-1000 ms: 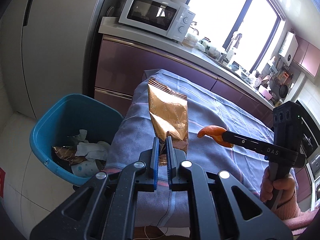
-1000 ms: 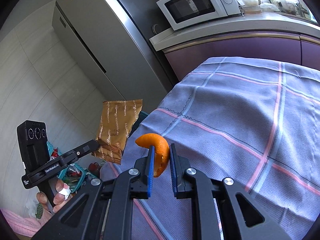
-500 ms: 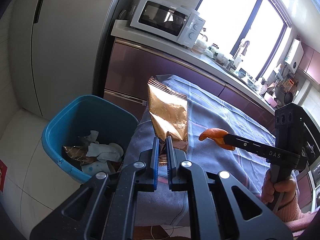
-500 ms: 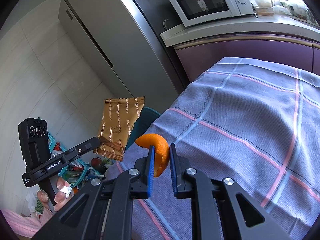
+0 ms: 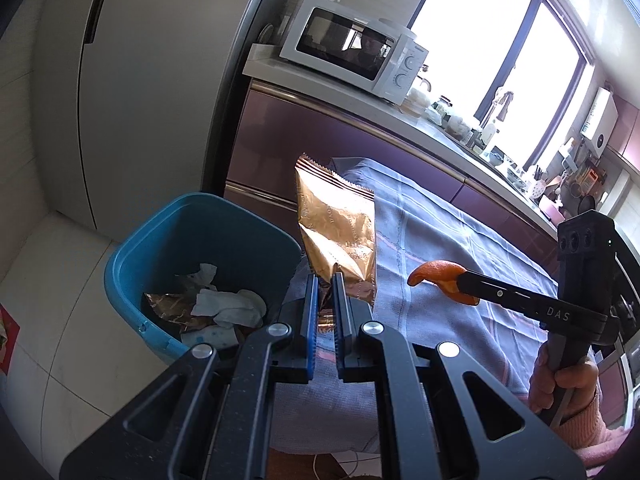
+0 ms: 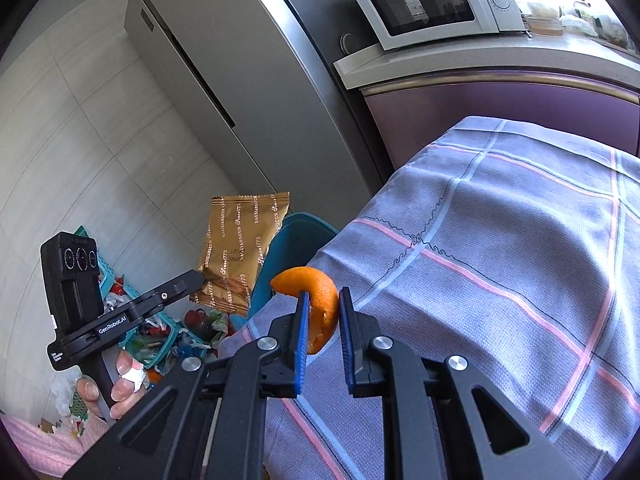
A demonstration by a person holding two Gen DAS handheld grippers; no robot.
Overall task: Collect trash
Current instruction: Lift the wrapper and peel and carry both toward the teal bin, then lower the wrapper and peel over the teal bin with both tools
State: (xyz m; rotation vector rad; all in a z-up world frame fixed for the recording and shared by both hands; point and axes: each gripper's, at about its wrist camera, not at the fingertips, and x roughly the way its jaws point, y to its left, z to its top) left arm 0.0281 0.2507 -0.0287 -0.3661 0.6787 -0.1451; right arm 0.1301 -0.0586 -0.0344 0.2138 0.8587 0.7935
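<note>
Beside the blue bin (image 5: 200, 248), at the near edge of the cloth-covered surface (image 5: 448, 240), the left gripper (image 5: 325, 280), jaws clamped on the lower corner of an upright gold snack wrapper (image 5: 340, 224), and the right gripper (image 6: 323, 300), jaws clamped on a curled orange peel (image 6: 316, 292) above the cloth.

In the right wrist view, the blue plastic bin (image 6: 296, 240) is mostly hidden behind the gold foil snack wrapper (image 6: 240, 248) and the checked cloth's edge. In the left wrist view, the wrapper's bottom edge disappears between the left tongs (image 5: 324, 300). Items on the far purple-fronted bench (image 5: 472, 128) by the window are too small to identify.
</note>
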